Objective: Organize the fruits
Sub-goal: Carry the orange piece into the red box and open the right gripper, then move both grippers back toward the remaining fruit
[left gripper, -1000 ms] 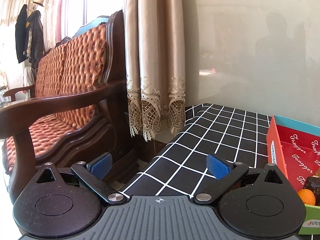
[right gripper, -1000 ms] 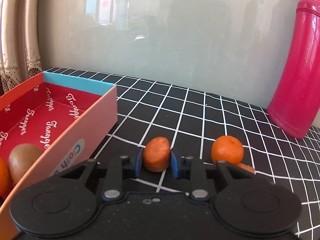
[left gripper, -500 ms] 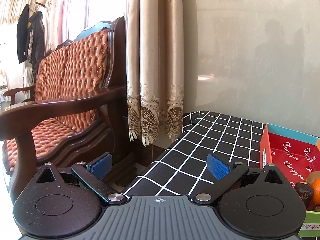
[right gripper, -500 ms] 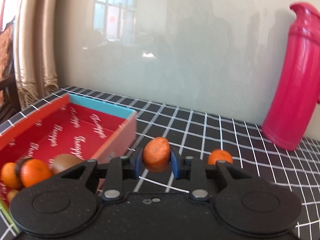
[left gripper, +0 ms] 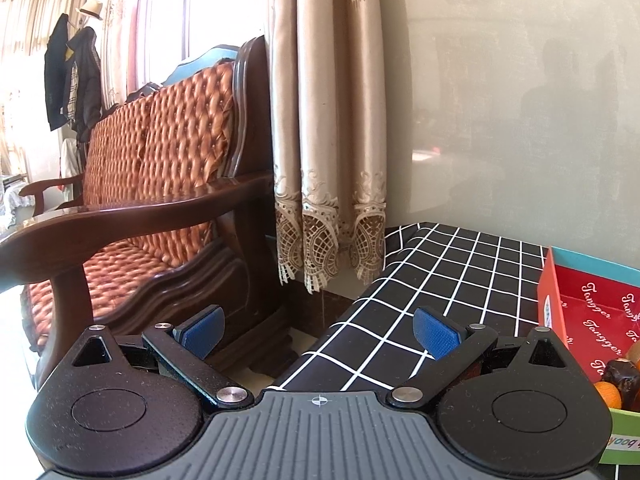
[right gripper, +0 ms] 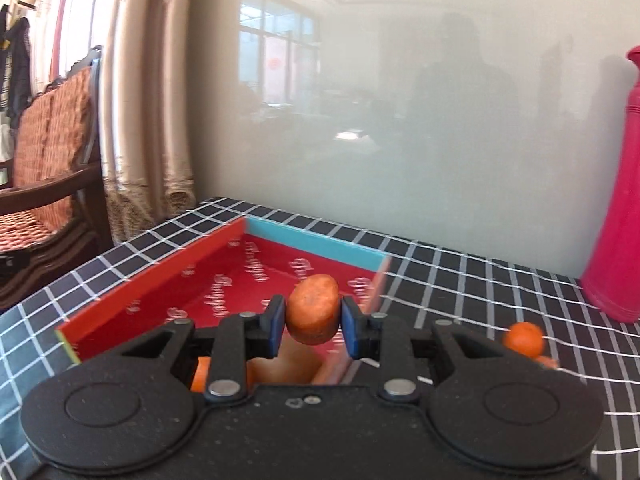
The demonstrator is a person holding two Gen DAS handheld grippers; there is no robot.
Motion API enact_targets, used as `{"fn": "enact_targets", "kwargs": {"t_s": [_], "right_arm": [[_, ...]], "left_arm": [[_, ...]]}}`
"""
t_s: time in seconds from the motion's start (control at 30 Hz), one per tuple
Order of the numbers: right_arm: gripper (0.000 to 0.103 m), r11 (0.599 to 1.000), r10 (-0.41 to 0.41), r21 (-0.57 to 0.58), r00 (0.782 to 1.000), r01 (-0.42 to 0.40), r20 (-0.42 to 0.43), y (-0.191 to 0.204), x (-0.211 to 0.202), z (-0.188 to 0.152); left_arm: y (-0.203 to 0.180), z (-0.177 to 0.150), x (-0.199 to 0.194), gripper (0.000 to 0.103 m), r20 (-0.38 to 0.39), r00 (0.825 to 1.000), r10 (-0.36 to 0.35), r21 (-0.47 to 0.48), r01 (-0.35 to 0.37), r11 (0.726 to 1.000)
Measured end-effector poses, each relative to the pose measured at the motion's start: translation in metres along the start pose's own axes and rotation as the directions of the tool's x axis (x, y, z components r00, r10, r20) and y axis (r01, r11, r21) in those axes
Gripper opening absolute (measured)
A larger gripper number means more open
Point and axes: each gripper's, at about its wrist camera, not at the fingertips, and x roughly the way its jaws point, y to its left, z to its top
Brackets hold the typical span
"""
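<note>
My right gripper (right gripper: 313,325) is shut on an orange tangerine (right gripper: 313,309) and holds it above the red box (right gripper: 160,280), over the box's near right part. Another tangerine (right gripper: 523,338) lies on the checked cloth to the right. More fruit shows in the box's near end, mostly hidden behind the gripper. My left gripper (left gripper: 319,328) is open and empty, at the table's left edge. In the left wrist view the red box (left gripper: 592,300) sits at the far right with an orange fruit (left gripper: 609,394) and a dark fruit (left gripper: 622,372) inside.
A tall pink flask (right gripper: 616,208) stands at the back right by the wall. A wooden armchair (left gripper: 132,200) and a curtain (left gripper: 328,120) are left of the table. The black checked tablecloth (left gripper: 432,280) covers the table.
My right gripper has lifted the tangerine and carried it left, from the cloth beside the box to above the box. The left gripper has drifted slightly left, still open.
</note>
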Motion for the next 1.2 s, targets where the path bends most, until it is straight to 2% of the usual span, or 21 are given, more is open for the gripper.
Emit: {"fn": "enact_targets", "kwargs": {"t_s": [0.17, 0.2, 0.23, 0.27, 0.37, 0.5, 0.63, 0.8, 0.93, 1.2], "right_arm": [[0.03, 0.997, 0.061, -0.036, 0.998, -0.061, 0.006, 0.028, 0.007, -0.002], [0.036, 0.997, 0.062, -0.053, 0.998, -0.061, 0.019, 0.034, 0.007, -0.003], [0.053, 0.996, 0.053, -0.07, 0.998, -0.051, 0.035, 0.037, 0.006, -0.004], [0.065, 0.996, 0.043, -0.076, 0.997, -0.039, 0.056, 0.037, 0.002, -0.004], [0.064, 0.999, 0.019, -0.042, 0.995, -0.015, 0.096, 0.023, -0.006, 0.0], [0.064, 0.996, -0.063, 0.075, 0.991, 0.055, 0.118, -0.017, -0.013, 0.001], [0.066, 0.965, -0.137, 0.239, 0.985, 0.109, 0.103, -0.07, -0.022, -0.004], [0.066, 0.917, -0.227, 0.353, 0.971, 0.185, 0.082, -0.119, -0.038, -0.017], [0.068, 0.881, -0.304, 0.403, 0.949, 0.248, 0.081, -0.147, -0.055, -0.027], [0.07, 0.851, -0.358, 0.434, 0.931, 0.295, 0.067, -0.181, -0.079, -0.041]], "left_arm": [[0.004, -0.003, 0.003, 0.1, -0.015, 1.0, 0.011, 0.01, -0.011, 1.0], [0.004, -0.004, 0.004, 0.1, -0.02, 1.0, 0.012, 0.011, -0.012, 1.0], [0.005, -0.004, 0.005, 0.1, -0.022, 1.0, 0.013, 0.011, -0.013, 1.0], [0.005, -0.004, 0.005, 0.1, -0.021, 1.0, 0.013, 0.01, -0.013, 1.0], [0.005, -0.004, 0.005, 0.1, -0.016, 1.0, 0.009, 0.004, -0.009, 1.0], [0.002, -0.004, 0.003, 0.1, -0.011, 1.0, -0.005, 0.0, 0.005, 1.0], [-0.005, -0.002, -0.001, 0.1, -0.001, 1.0, -0.023, -0.002, 0.023, 1.0], [-0.021, 0.0, -0.008, 0.1, 0.011, 0.998, -0.056, 0.003, 0.056, 0.998], [-0.039, 0.003, -0.015, 0.1, 0.025, 0.995, -0.092, 0.019, 0.092, 0.996], [-0.08, 0.005, -0.031, 0.1, 0.035, 0.987, -0.156, 0.059, 0.154, 0.986]]}}
